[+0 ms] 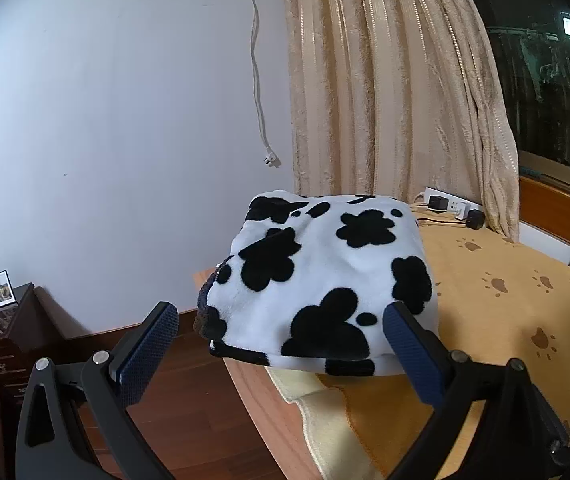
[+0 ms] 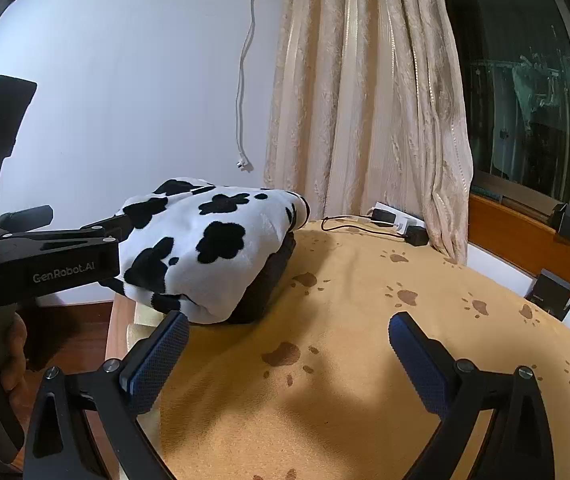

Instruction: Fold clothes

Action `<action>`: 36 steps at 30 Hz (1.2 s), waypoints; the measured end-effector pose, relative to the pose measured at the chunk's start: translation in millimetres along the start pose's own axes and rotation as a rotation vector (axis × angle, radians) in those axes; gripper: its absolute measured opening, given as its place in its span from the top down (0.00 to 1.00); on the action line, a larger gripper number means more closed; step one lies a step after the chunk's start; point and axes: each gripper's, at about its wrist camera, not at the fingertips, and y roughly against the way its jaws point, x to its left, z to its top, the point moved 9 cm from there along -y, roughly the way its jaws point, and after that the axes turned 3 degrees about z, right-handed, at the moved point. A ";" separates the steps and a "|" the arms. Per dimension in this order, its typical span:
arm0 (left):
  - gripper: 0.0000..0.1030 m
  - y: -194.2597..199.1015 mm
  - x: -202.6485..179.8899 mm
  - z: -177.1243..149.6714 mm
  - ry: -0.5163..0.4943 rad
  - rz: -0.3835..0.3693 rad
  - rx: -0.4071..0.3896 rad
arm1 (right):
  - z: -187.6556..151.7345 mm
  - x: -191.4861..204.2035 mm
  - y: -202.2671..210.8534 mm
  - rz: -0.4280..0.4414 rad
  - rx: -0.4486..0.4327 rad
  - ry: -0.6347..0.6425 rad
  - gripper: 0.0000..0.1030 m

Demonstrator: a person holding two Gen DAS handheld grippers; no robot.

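A folded cow-print fleece garment (image 1: pixel 325 272) lies on a dark folded garment (image 2: pixel 269 280) at the table's far left corner. Both rest on a yellow paw-print cloth (image 2: pixel 345 360) that covers the table. My left gripper (image 1: pixel 281 344) is open just in front of the fleece's near edge and holds nothing. Its black frame (image 2: pixel 45 260) shows at the left of the right wrist view, reaching toward the pile's left side, with a hand below it. Over bare yellow cloth to the right of the pile, my right gripper (image 2: pixel 289 356) is also open with nothing in it.
A power strip with black chargers (image 2: pixel 397 220) lies at the table's back by the beige curtain (image 2: pixel 365 100). Black boxes (image 2: pixel 549 292) stand along the wooden window ledge. A plug on a cable (image 1: pixel 271 160) hangs on the wall. Wooden floor and a dark cabinet (image 1: pixel 1 344) lie left.
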 end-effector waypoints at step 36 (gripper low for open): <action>0.00 -5.2 4.2 -5.9 -0.016 0.010 -0.005 | -9.2 6.5 -8.7 0.001 0.040 0.019 0.01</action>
